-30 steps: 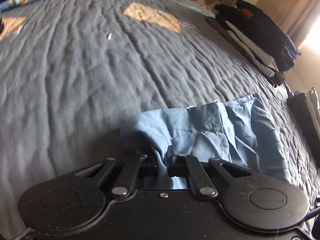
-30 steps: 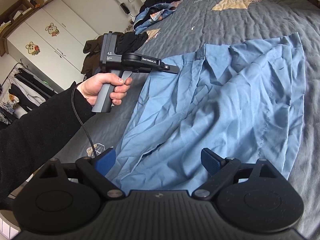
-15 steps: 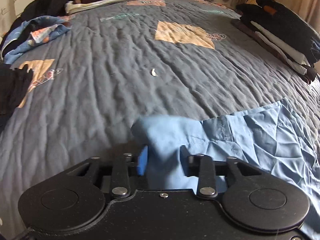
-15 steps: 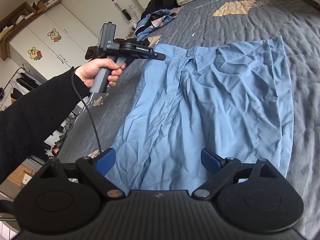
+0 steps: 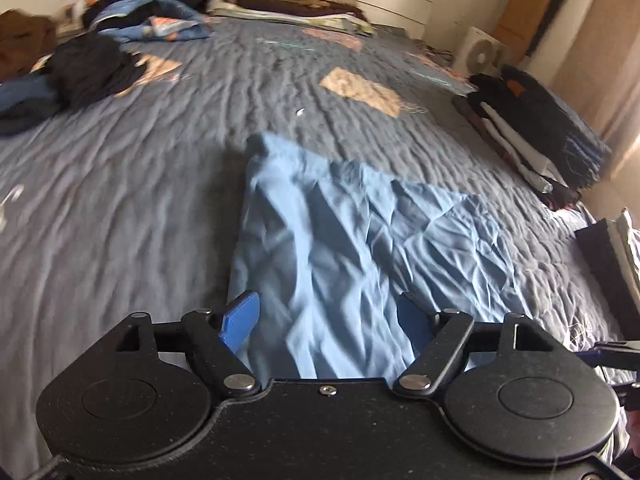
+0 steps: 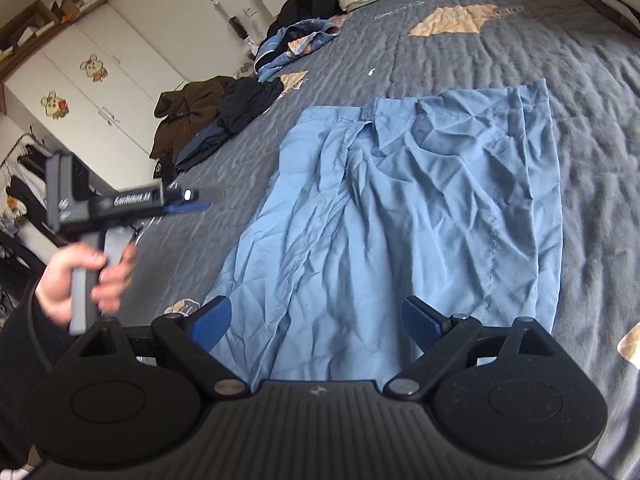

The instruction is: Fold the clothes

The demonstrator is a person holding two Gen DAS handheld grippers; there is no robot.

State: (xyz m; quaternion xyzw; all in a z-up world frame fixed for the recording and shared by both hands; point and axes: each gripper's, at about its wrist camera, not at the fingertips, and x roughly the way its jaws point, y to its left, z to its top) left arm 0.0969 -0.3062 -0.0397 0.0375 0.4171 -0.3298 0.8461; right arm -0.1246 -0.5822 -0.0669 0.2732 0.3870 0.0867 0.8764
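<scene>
left gripper (image 6: 188,200): a second ago it pinched the garment's far corner; now its jaws are opening, nothing between them, and it is off the cloth to the left. blue garment (image 6: 400,216) now lies spread flat on the bed (image 6: 600,152), creased, unfolded. right gripper (image 6: 316,320): jaws spread, empty, unchanged above the near hem. judgement: spreading finished, first fold next.

free: quilt (image 6: 500,44) beyond shirt (image 6: 400,208) | blocked: clothes heap (image 6: 224,120) left, folded stack (image 5: 536,132) right
</scene>
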